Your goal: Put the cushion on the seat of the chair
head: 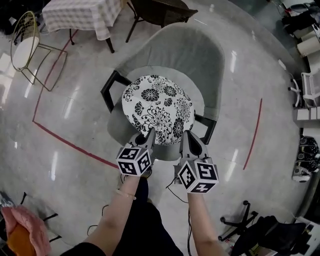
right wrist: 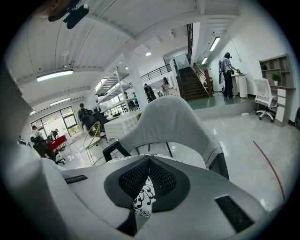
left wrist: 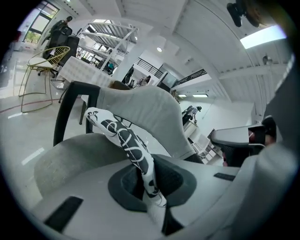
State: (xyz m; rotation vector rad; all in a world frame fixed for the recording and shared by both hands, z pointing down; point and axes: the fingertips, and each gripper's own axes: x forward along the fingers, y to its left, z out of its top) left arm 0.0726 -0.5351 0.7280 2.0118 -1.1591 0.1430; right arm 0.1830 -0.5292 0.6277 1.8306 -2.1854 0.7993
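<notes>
A round cushion [head: 157, 107] with a black-and-white flower print lies over the seat of a grey armchair [head: 200, 55] with black arms. My left gripper [head: 150, 133] is shut on the cushion's near edge, left of centre. My right gripper [head: 185, 134] is shut on the same edge, a little to the right. In the left gripper view the cushion [left wrist: 126, 143] runs edge-on out of the closed jaws toward the chair's back [left wrist: 150, 117]. In the right gripper view a strip of cushion [right wrist: 143, 199] is pinched between the pads, the chair's back [right wrist: 173, 122] beyond.
A gold wire chair [head: 27, 47] stands at the far left beside a checked-cloth table [head: 82, 15]. A dark chair [head: 160, 11] sits behind the armchair. Red tape lines [head: 60, 137] cross the glossy floor. Office chair bases [head: 250, 225] are at lower right. People stand in the background.
</notes>
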